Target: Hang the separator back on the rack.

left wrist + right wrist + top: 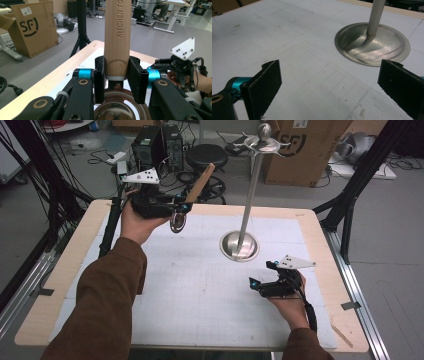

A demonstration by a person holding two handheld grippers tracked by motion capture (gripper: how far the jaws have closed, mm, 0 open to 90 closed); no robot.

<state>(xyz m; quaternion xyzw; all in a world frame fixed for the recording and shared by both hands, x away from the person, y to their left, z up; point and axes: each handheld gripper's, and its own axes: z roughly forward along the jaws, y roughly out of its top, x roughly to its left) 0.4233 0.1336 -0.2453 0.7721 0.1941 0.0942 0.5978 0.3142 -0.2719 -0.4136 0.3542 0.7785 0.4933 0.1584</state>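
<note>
1. The left claw [179, 211] is clenched on a kitchen ladle [117, 37]. Its two black jaws press on either side of the wooden handle, just above the metal collar where the steel bowl [177, 221] begins.
2. In the high view the ladle is held in the air over the far left part of the worktop [60, 285]. The handle slants up and to the right, and the bowl hangs below the claw.
3. The utensil stand [239, 246] sits right of centre on the white mat. It is a round steel base with a tall pole and a ring of hooks [263, 144] at the top, and the hooks look bare.
4. The right claw [261, 276] is released, its jaws spread wide with nothing between them. It rests low at the near right, aimed at the stand's base [372, 45].
5. The step in hand appears to be the carry: the ladle is lifted and is well apart from the stand's top.
6. The next move likely calls for bringing the ladle right and up to hook height, and turning it so the handle's end meets a hook. Whether that end has a hole or loop I cannot tell.
7. The free claw could steady the pole, since the stand may tip if nudged high up.
</note>
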